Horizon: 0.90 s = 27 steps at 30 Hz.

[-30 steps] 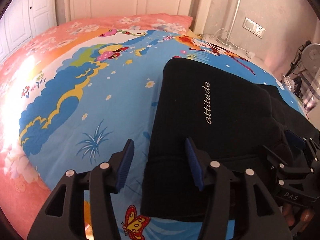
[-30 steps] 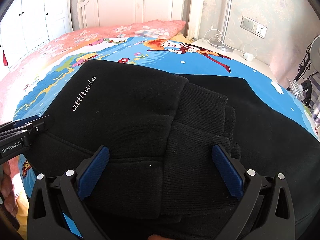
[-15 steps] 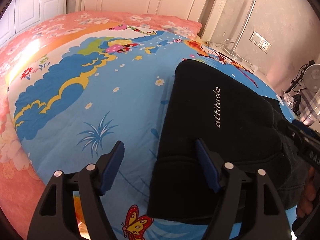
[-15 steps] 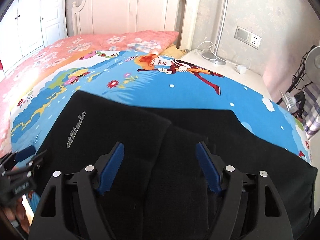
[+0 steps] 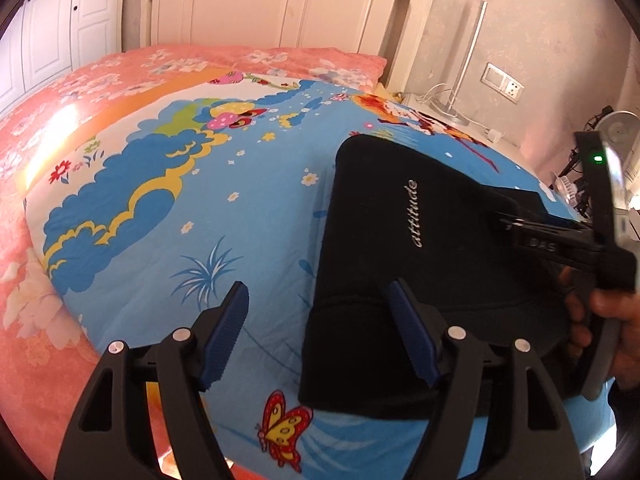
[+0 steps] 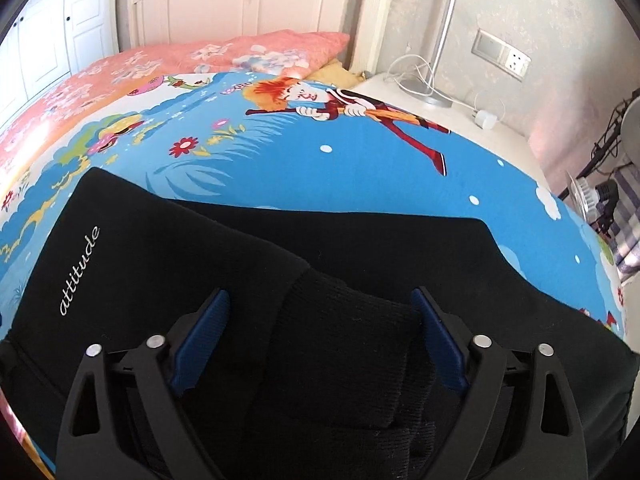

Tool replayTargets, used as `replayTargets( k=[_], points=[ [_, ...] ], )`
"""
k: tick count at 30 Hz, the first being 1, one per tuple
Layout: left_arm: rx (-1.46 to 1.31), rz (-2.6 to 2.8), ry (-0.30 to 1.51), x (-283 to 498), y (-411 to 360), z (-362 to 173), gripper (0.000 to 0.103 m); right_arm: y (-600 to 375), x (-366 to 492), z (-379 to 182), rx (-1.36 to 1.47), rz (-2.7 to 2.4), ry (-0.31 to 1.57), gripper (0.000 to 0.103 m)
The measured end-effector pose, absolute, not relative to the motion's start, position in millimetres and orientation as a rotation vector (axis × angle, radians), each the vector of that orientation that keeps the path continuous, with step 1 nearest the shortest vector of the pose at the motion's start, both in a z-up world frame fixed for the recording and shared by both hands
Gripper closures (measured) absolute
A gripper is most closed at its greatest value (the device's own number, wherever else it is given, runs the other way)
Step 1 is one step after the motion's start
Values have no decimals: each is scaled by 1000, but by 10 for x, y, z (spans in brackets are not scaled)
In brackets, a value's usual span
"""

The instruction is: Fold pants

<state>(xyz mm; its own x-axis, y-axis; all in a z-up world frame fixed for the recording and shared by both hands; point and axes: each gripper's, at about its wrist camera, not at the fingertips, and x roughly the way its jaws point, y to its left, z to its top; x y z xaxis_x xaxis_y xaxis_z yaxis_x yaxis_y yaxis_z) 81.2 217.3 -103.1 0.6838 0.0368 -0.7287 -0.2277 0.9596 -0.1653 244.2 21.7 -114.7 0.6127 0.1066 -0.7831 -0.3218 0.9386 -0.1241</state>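
Observation:
Black pants (image 5: 420,240) with white "attitude" lettering lie folded on the bed, ribbed cuffs (image 6: 352,340) stacked on top. My left gripper (image 5: 318,292) hovers open at the pants' left edge, one fingertip over the fabric and the other over the quilt, holding nothing. My right gripper (image 6: 320,296) hangs above the cuffs with its jaws opening. The cuffs lie between and below the pads, which do not press them. In the left wrist view the right gripper (image 5: 516,224) shows side-on, held by a hand (image 5: 612,320).
The bed carries a blue cartoon quilt (image 5: 240,200) over a pink floral sheet (image 5: 48,360), with a white headboard (image 6: 260,0) behind. A nightstand (image 6: 460,116) with a lamp, cables and a charger stands at the back right. A fan (image 6: 628,128) is at the far right.
The right gripper pulled back from the cuffs; its jaws narrowed, then widened a little. The left gripper's jaws spread wider and it barely moved. The pants lie as before.

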Motion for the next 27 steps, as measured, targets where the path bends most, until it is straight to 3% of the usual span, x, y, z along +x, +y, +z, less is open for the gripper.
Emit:
replayTargets(
  k=[24, 27],
  points=[
    [-198, 132, 797, 632, 2101, -1089, 29, 132, 2462, -1222, -204, 268, 890, 18],
    [-232, 117, 790, 611, 2141, -1007, 32, 115, 2461, -1228, -193, 273, 894, 18]
  ],
)
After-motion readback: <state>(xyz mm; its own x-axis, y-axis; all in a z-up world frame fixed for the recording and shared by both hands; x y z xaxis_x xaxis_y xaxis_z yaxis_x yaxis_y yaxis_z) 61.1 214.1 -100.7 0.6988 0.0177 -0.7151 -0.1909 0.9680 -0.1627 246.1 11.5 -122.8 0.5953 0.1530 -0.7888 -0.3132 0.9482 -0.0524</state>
